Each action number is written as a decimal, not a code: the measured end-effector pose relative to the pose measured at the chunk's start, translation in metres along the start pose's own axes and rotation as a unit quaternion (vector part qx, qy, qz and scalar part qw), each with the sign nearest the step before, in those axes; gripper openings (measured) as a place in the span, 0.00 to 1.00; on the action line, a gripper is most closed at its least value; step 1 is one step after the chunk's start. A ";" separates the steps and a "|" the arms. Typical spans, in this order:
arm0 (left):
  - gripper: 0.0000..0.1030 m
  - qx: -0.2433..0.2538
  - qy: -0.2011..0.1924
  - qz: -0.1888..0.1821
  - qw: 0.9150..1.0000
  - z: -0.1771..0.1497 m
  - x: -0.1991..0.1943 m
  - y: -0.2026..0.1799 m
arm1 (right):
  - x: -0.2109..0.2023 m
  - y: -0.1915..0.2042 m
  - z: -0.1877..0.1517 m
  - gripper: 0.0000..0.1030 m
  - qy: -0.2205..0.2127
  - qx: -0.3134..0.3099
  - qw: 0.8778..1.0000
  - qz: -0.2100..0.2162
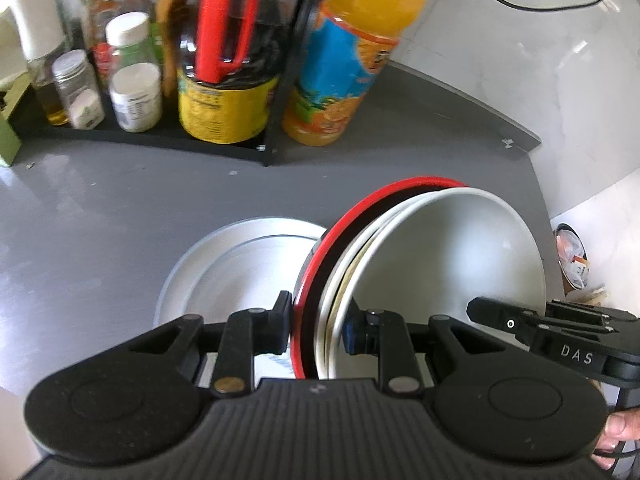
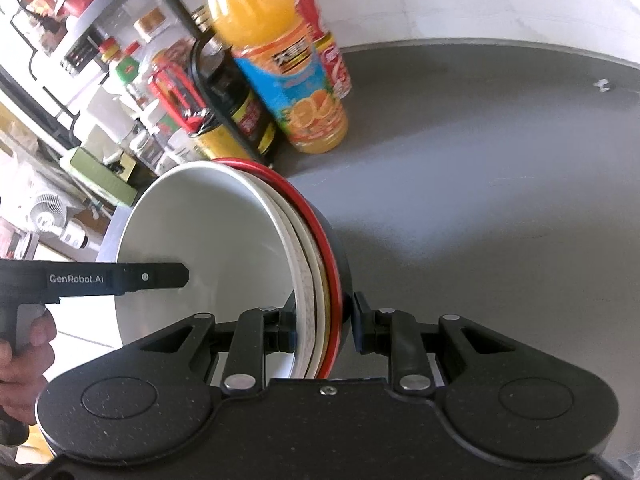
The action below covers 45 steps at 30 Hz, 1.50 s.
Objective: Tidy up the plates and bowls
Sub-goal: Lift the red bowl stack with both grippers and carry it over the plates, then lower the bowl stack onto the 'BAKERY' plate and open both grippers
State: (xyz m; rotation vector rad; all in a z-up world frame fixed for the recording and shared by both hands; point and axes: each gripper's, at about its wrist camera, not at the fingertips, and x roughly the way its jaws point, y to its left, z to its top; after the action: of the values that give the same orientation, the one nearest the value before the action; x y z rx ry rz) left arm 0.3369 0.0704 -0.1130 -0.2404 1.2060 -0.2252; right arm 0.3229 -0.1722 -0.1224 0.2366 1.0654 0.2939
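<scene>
Basically a nested stack of bowls, tilted on edge, centre-right of the left wrist frame: white bowl innermost, another pale rim behind it, red-rimmed dark bowl outermost. Both tools pinch the stack's rim from opposite sides. Left gripper is narrowed onto the rim edge, one finger outside the red rim, the other inside the white bowl. Right gripper does the same at lower centre of its frame. Stack looks lifted off the grey counter, above a flat white plate at centre-left.

Handling guess: rigid glazed ware, slippery, chip-prone, heavy-ish as a stack; loose nested pieces could slide apart, so clamping all the rims together seems right.

Hard to tell: how many bowls sit between white and red, and whether the stack touches the plate. Orange juice bottle and condiment rack fill the upper left, blurred.
</scene>
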 end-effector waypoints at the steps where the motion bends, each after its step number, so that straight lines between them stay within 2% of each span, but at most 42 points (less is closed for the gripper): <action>1: 0.23 -0.004 0.001 0.002 1.000 0.000 -0.001 0.005 | 0.003 0.003 0.000 0.23 0.004 0.001 1.000 0.002; 10: 0.23 -0.032 0.011 0.014 0.999 -0.006 -0.002 0.037 | 0.028 0.025 0.003 0.23 0.035 0.000 0.999 0.015; 18: 0.23 -0.037 0.035 0.017 0.999 -0.007 0.007 0.053 | 0.041 0.033 0.000 0.23 0.051 0.008 0.999 0.012; 29: 0.23 -0.017 0.037 0.011 0.999 0.002 0.014 0.054 | 0.051 0.032 -0.002 0.23 0.039 0.032 0.999 0.001; 32: 0.23 -0.019 0.043 0.004 0.999 0.006 0.017 0.059 | 0.052 0.033 -0.002 0.26 0.034 0.037 0.999 0.004; 35: 0.23 -0.001 0.031 0.002 1.000 0.006 0.014 0.057 | 0.053 0.036 -0.001 0.29 0.031 0.039 0.999 0.001; 38: 0.28 0.014 0.023 0.004 1.000 0.006 0.011 0.051 | 0.051 0.036 -0.001 0.31 0.019 0.042 0.999 -0.004; 41: 0.40 0.024 0.016 0.008 1.000 0.007 0.009 0.046 | 0.045 0.035 -0.001 0.47 0.006 0.046 0.998 -0.028; 43: 0.61 0.028 0.002 0.012 1.000 0.008 0.004 0.043 | 0.038 0.032 -0.001 0.56 -0.008 0.050 0.998 -0.038; 45: 0.74 0.036 -0.011 0.016 0.999 0.009 -0.001 0.041 | 0.031 0.030 -0.001 0.58 -0.019 0.056 0.997 -0.043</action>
State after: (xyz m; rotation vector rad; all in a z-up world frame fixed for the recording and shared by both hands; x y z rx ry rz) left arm 0.3462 0.1107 -0.1213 -0.1607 1.1779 -0.2365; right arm 0.3323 -0.1331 -0.1390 0.2949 1.0536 0.1517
